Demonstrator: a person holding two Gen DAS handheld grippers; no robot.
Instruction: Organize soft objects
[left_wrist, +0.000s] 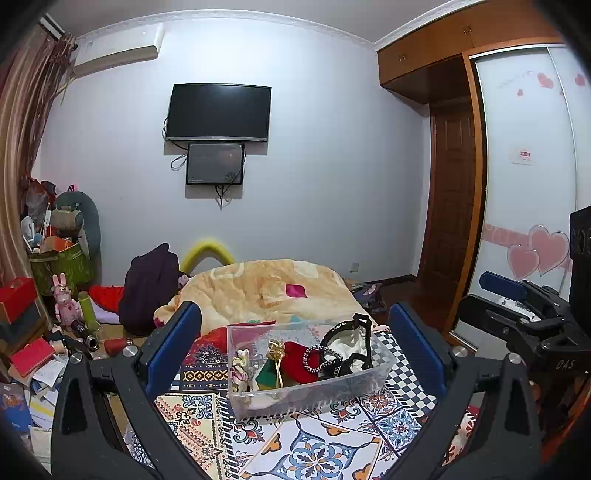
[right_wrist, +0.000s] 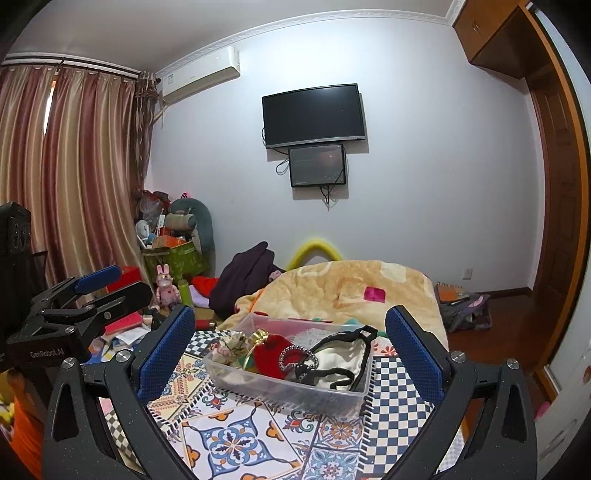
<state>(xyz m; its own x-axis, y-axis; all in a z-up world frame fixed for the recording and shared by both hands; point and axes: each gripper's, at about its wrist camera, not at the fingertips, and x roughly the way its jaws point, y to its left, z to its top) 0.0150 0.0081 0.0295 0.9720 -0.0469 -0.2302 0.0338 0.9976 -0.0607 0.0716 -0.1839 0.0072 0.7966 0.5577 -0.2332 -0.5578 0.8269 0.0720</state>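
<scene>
- Left gripper (left_wrist: 295, 347): spread wide, blue pads far apart, nothing held; hovers in front of the clear plastic bin (left_wrist: 306, 369), which sits between the fingers in the left wrist view.
- Right gripper (right_wrist: 290, 350): equally wide open, empty; frames the same bin from about 5 o'clock of it.
- Bin rests on a patterned quilt (left_wrist: 314, 443), with a crumpled peach blanket (left_wrist: 266, 288) beyond at 12 o'clock.
- Inside, from 9 to 3 o'clock: pale floral fabric scrunch (left_wrist: 240, 369), green piece with gold ribbon (left_wrist: 271, 369), red plush pouch (left_wrist: 295, 360) crossed by a beaded band (left_wrist: 321, 358), white cloth bag with black trim (left_wrist: 351, 349) leaning on the far right wall.
- Likely all light, limp and compressible; should yield under the pads rather than slip.
- Beaded band probably the only hard, slick part; best avoided as a grip point.
- Best hold judged to be a pinch on a raised fold or the black trim edge of the bag, from above.
- Thin bin walls probably flex and slide on fabric if nudged.
</scene>
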